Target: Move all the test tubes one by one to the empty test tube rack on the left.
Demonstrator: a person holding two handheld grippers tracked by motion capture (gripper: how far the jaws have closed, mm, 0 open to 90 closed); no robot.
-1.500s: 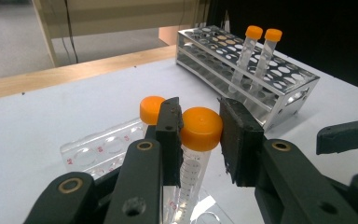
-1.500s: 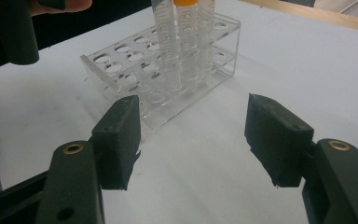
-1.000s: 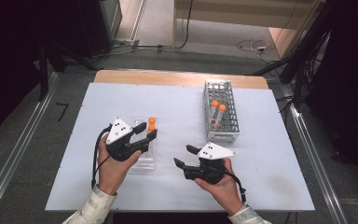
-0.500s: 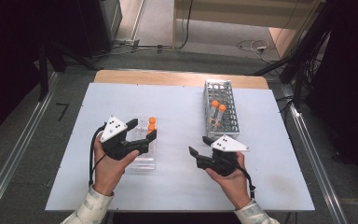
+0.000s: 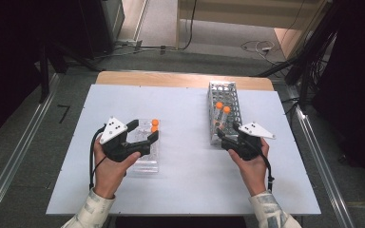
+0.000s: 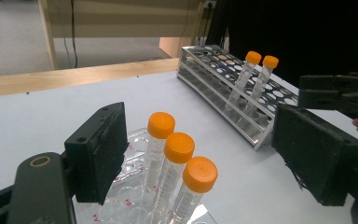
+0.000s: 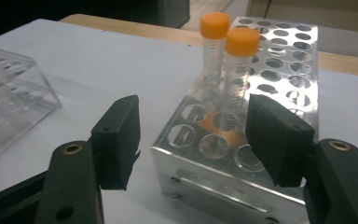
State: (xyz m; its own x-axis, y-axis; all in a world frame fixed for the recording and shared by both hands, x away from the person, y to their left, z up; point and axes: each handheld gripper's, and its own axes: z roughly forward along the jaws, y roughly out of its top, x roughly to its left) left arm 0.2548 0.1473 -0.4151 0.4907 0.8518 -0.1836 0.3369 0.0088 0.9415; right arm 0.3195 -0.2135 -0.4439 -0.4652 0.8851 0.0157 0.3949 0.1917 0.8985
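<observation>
Three orange-capped tubes [image 6: 179,148] stand in a clear plastic rack [image 6: 134,141] between the jaws of my left gripper [image 6: 205,156]. Those jaws have just been opening, and the pads are clear of the tubes. From above, the left gripper [image 5: 145,132] hovers over the clear rack [image 5: 147,164]. My right gripper [image 7: 193,140] is open at the near end of a metal rack [image 7: 214,186], touching nothing. Two orange-capped tubes [image 7: 242,43] stand upright in that rack. In the high view, the right gripper [image 5: 225,136] is at the front end of the metal rack [image 5: 223,92].
Both racks stand on a white table top [image 5: 185,190] with a wooden strip [image 5: 180,78] along its far edge. The clear rack [image 7: 9,88] lies off to the left in the right gripper view. Metal rails run along the floor on both sides.
My left jaws opened off a tube in the clear rack. The right hand moved right and away, up to the near end of the metal rack.
</observation>
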